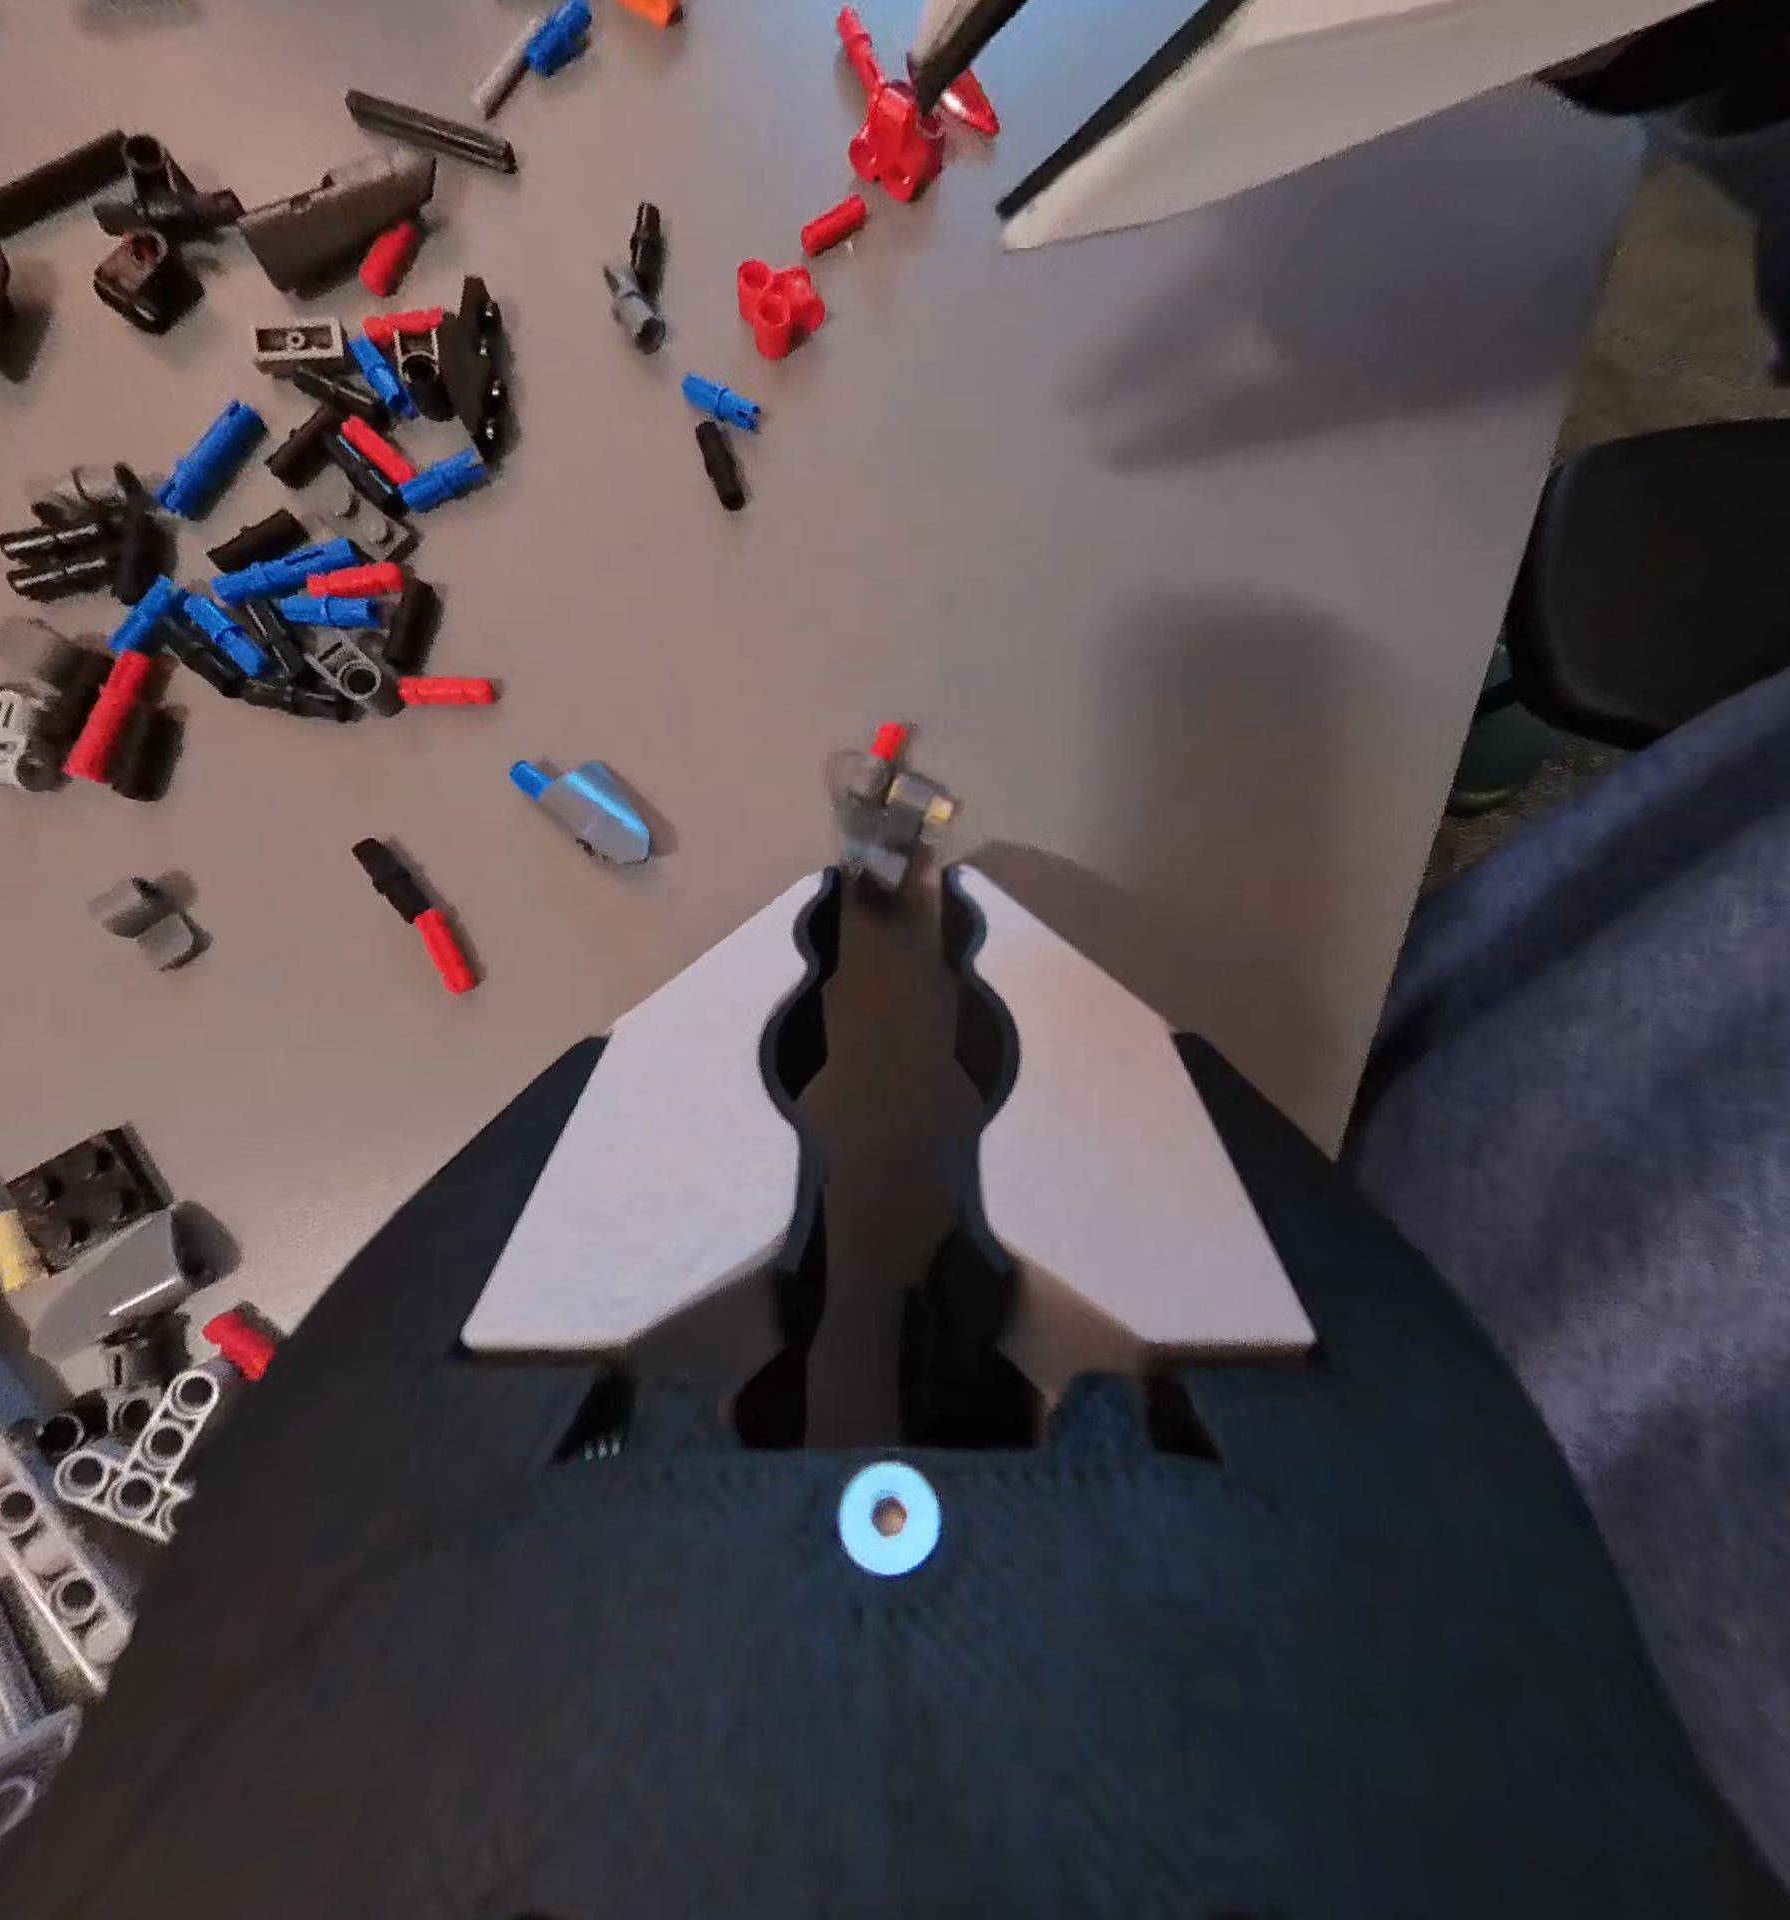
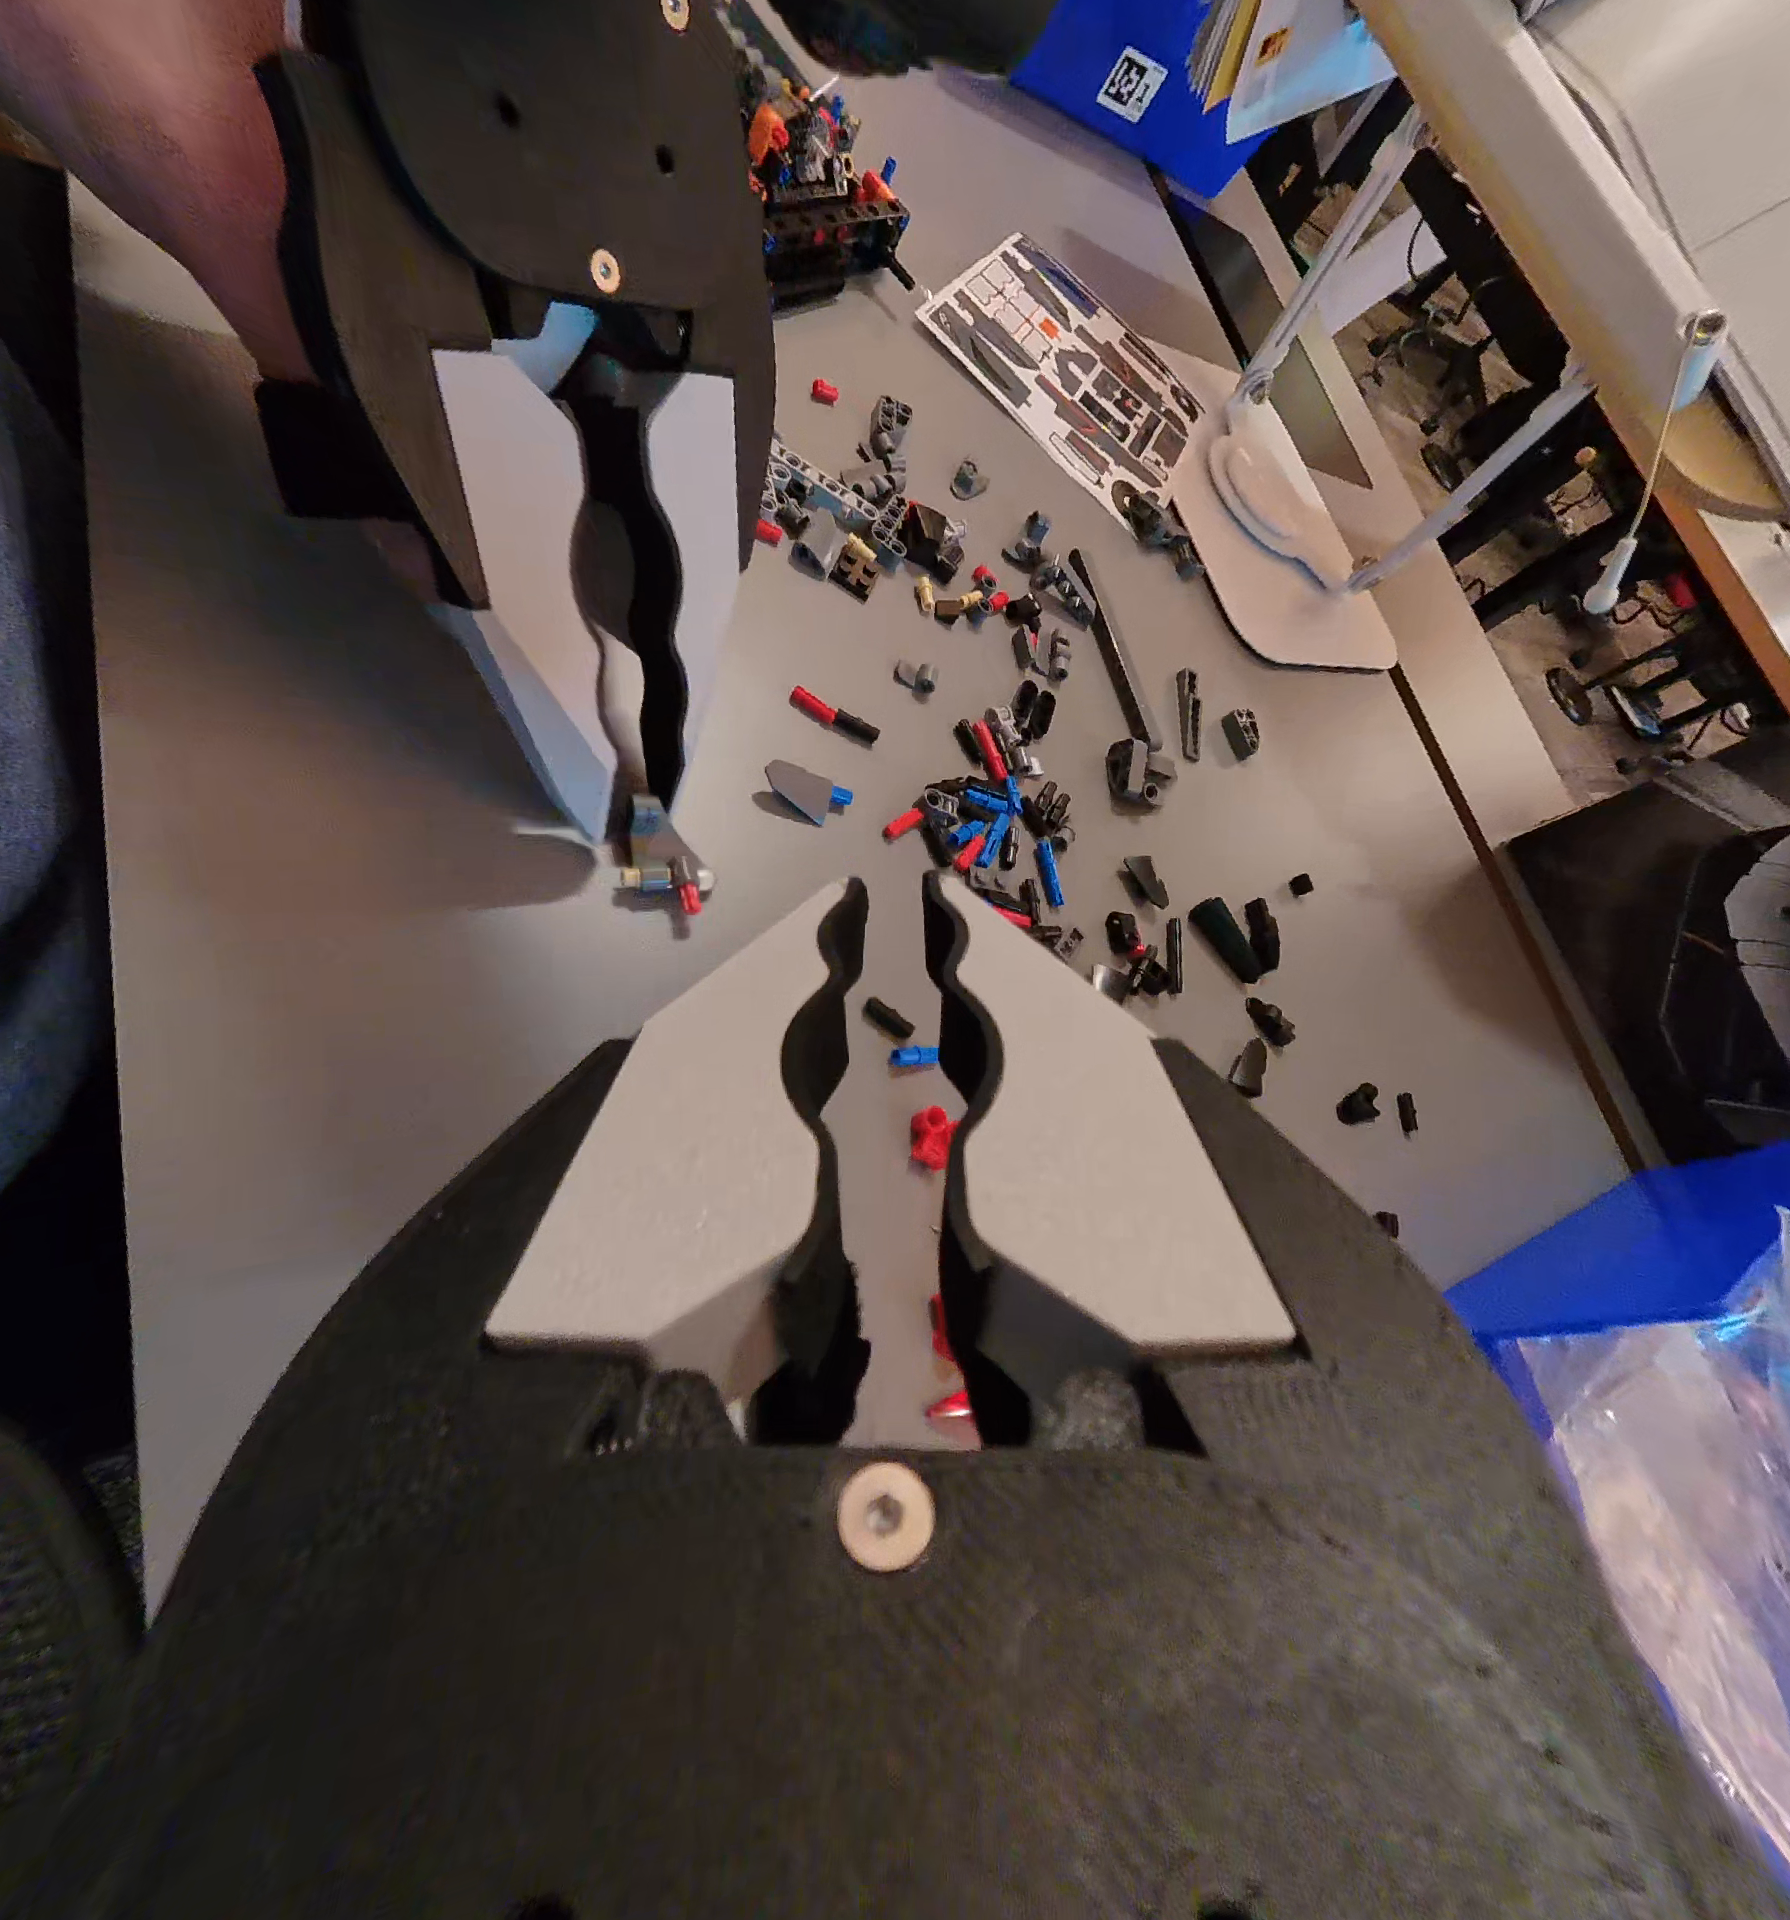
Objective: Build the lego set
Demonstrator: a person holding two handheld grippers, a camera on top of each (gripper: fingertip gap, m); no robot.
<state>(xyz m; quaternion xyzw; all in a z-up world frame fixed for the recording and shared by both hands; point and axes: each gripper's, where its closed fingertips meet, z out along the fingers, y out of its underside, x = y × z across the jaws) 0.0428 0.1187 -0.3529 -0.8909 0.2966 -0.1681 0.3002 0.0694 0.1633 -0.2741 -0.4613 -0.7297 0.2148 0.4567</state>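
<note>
My left gripper (image 1: 886, 883) is shut on a small grey assembly (image 1: 886, 805) with a red pin and a tan pin, and holds it just above the grey table (image 1: 1130, 623). The right wrist view shows this gripper (image 2: 642, 800) and the assembly (image 2: 657, 847) at upper left. My right gripper (image 2: 893, 891) is slightly open and empty. It hovers over red pieces (image 2: 930, 1135). In the left wrist view its dark tips (image 1: 948, 73) stand by a red connector (image 1: 896, 135). Loose red, blue, black and grey pins and beams (image 1: 278, 582) lie scattered across the table (image 2: 995, 810).
A partly built model (image 2: 829, 197) stands at the far side, with a printed sheet (image 2: 1067, 384) and a white lamp base (image 2: 1286, 561) to its right. A blue box (image 2: 1649, 1247) and plastic bag (image 2: 1701, 1507) sit at the near right. The table edge (image 1: 1473, 727) runs beside a chair. About 10 cm separates my left fingertips from my right.
</note>
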